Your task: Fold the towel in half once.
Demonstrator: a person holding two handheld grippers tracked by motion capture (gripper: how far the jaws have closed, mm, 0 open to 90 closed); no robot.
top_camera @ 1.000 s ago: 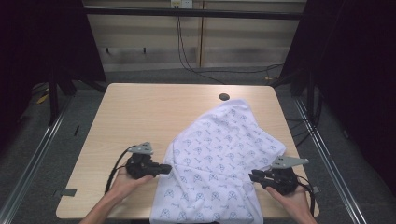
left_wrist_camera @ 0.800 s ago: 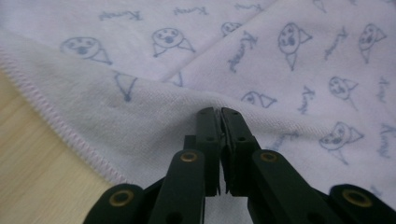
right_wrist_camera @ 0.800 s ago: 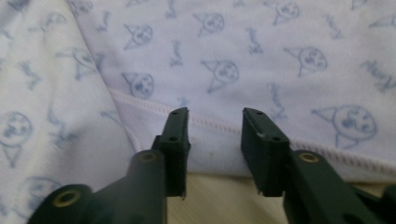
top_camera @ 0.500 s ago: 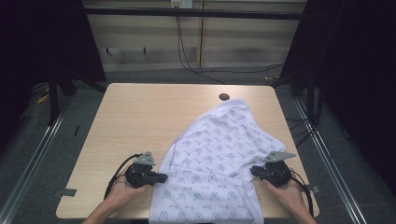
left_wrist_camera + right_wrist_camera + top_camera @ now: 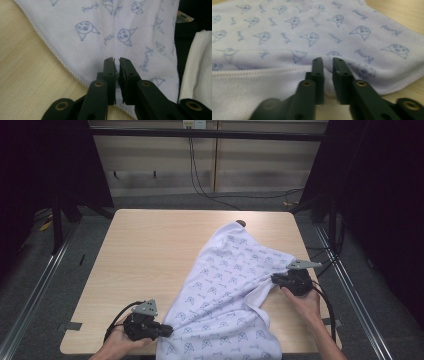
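A white towel (image 5: 227, 290) printed with small blue cat faces lies diagonally across the right half of the wooden table (image 5: 150, 255), its near end hanging over the front edge. My left gripper (image 5: 167, 330) is at the front edge, shut on the towel's left hem (image 5: 82, 45). At the right side my right gripper (image 5: 274, 279) is shut on a fold of the towel (image 5: 312, 37), and the cloth bunches into a ridge there. In both gripper views the black jaws pinch cloth between them.
A small dark round object (image 5: 241, 223) lies at the table's far edge, by the towel's far corner. Bare wood spreads over the left and far part of the table. Metal rails (image 5: 45, 270) run along both sides on the floor.
My right gripper has moved away from me and inward with the towel's right edge, bunching it. My left gripper has slid toward the front edge, dragging the cloth nearer.
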